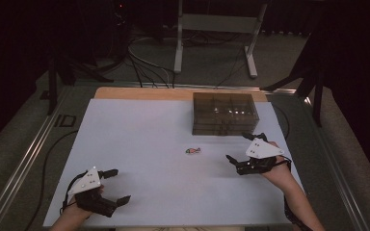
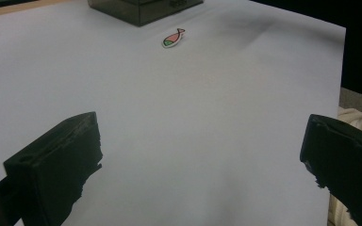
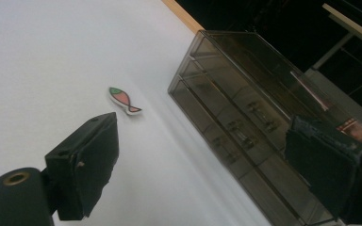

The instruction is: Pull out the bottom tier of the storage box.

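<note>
From the high view, a little fish sticker [image 1: 193,150] lies flat on the white sheet [image 1: 139,144], just in front of the smoky drawer box [image 1: 225,113]. The right gripper [image 1: 239,148] sits near it, jaws spread wide with nothing between them; the left gripper [image 1: 116,186] is well apart at the near corner, also wide open and empty. Left gripper view: fish [image 2: 172,38] far ahead, near the box [image 2: 141,9]. Right gripper view: fish [image 3: 124,100] beyond the jaws, beside the drawers [image 3: 245,117]
</note>
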`<state>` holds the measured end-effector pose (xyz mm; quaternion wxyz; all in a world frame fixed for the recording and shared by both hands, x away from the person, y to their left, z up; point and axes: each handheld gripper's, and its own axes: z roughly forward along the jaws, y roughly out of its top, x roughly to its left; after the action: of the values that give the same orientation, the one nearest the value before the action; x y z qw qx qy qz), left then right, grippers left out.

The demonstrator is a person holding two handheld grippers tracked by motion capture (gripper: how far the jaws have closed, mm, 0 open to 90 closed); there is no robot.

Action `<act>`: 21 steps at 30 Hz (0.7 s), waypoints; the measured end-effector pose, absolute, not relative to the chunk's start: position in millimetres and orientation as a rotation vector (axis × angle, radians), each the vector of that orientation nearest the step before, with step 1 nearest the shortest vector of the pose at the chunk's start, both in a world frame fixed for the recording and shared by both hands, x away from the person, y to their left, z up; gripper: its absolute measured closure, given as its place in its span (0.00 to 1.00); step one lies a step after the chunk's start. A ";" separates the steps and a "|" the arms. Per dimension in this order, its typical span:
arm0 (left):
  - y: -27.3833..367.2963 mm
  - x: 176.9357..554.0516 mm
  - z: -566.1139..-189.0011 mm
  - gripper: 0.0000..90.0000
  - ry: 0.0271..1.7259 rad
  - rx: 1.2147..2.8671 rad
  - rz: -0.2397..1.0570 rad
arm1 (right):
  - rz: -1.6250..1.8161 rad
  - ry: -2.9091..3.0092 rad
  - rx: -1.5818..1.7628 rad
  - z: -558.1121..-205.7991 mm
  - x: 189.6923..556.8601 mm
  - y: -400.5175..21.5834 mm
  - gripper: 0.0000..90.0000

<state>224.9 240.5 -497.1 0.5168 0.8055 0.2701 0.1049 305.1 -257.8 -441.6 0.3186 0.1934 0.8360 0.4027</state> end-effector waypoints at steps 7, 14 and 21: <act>240.5 225.2 -497.5 0.00 0.649 1.938 0.249 | 0.990 2.197 0.487 -444.6 313.8 -254.6 0.15; 240.7 225.4 -497.5 0.00 0.649 1.935 0.248 | 0.915 2.192 0.479 -451.0 322.0 -252.4 0.15; 240.6 225.3 -497.4 0.00 0.648 1.934 0.247 | 0.787 2.191 0.470 -462.2 329.5 -243.8 0.14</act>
<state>225.3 240.6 -497.4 0.5171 0.8057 0.2700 0.1027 329.5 -243.8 -462.2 0.3739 0.1835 0.8556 0.3074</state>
